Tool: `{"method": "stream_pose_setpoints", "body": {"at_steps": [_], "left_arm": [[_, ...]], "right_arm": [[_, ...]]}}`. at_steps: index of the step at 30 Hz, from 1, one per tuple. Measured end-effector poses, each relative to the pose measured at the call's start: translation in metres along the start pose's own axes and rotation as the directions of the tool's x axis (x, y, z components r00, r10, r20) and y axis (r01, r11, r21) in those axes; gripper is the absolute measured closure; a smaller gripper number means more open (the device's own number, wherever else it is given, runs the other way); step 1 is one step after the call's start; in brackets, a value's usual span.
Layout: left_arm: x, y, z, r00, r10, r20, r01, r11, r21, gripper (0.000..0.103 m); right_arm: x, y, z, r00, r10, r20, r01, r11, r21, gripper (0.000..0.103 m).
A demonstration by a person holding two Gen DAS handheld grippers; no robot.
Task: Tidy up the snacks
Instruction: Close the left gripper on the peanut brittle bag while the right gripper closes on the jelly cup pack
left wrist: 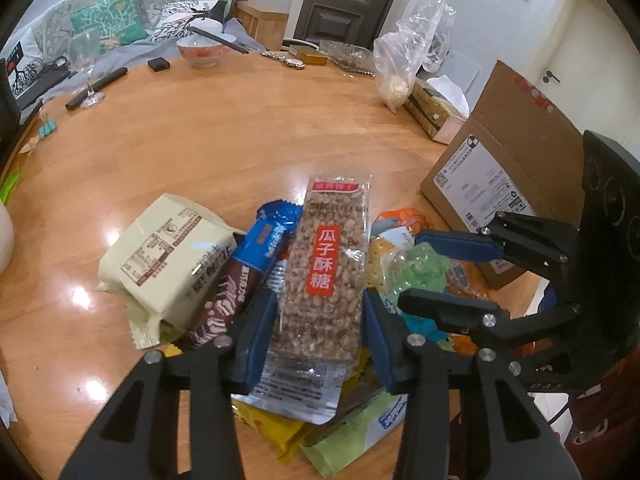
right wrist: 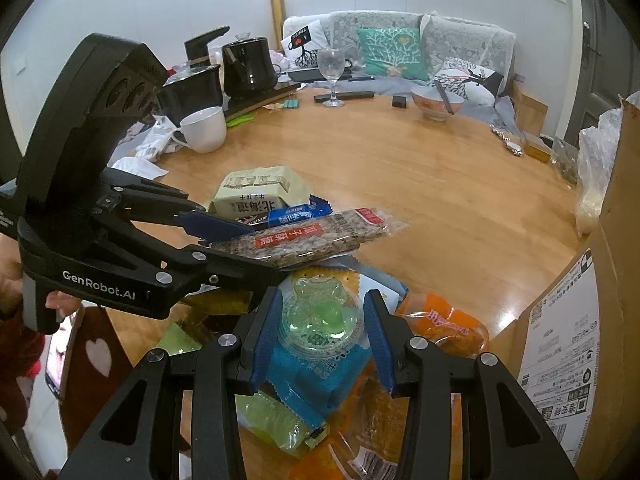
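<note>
A clear-wrapped seed brittle bar point(left wrist: 324, 240) with a red label is pressed between the blue pads of my left gripper point(left wrist: 319, 296). In the right wrist view the bar point(right wrist: 320, 236) sticks out level from the left gripper point(right wrist: 240, 240), above the snack pile. My right gripper point(right wrist: 324, 294) is shut on a green jelly cup point(right wrist: 320, 320), and the left wrist view shows that cup point(left wrist: 428, 272) between the right gripper's point(left wrist: 412, 268) fingers. Under them lie a cream pack point(left wrist: 160, 252), a blue and brown wafer bar point(left wrist: 256, 256), a blue pack point(right wrist: 312, 372) and an orange pack point(right wrist: 440, 320).
An open cardboard box point(left wrist: 500, 168) stands right of the pile on the round wooden table point(left wrist: 200, 140). Farther back are a wine glass point(left wrist: 86, 64), a bowl with chopsticks point(left wrist: 202, 50), a plastic bag point(left wrist: 404, 64), a white mug point(right wrist: 204, 130) and a black kettle point(right wrist: 248, 68).
</note>
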State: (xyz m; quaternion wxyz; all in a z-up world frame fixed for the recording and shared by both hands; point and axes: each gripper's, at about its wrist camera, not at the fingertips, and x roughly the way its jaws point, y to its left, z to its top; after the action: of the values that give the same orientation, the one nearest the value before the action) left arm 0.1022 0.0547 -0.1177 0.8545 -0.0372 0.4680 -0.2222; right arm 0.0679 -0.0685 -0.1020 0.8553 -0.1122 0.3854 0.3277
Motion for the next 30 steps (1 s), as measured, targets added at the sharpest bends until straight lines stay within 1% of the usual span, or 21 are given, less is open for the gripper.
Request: {"method": "stream_pose_setpoints", "body": {"at_steps": [5, 8, 19, 30], "left_arm": [[-0.006, 0.000, -0.006, 1.000, -0.012, 0.004, 0.012, 1.000, -0.003, 0.062], [-0.012, -0.001, -0.008, 1.000, 0.004, 0.022, -0.004, 1.000, 0.002, 0.063], [-0.032, -0.004, -0.013, 0.998, 0.025, 0.066, -0.026, 1.000, 0.007, 0.064], [-0.039, -0.004, -0.012, 0.996, 0.019, 0.082, -0.019, 1.000, 0.003, 0.066]], "right_arm": [[-0.005, -0.001, 0.001, 1.000, 0.001, 0.008, -0.001, 1.000, 0.003, 0.065], [-0.007, 0.000, 0.001, 1.000, -0.001, 0.011, 0.001, 1.000, 0.004, 0.065], [-0.015, 0.006, 0.003, 1.000, -0.002, 0.023, 0.002, 1.000, -0.001, 0.065], [-0.019, 0.009, 0.005, 1.000, -0.011, 0.015, 0.011, 1.000, 0.005, 0.065]]}}
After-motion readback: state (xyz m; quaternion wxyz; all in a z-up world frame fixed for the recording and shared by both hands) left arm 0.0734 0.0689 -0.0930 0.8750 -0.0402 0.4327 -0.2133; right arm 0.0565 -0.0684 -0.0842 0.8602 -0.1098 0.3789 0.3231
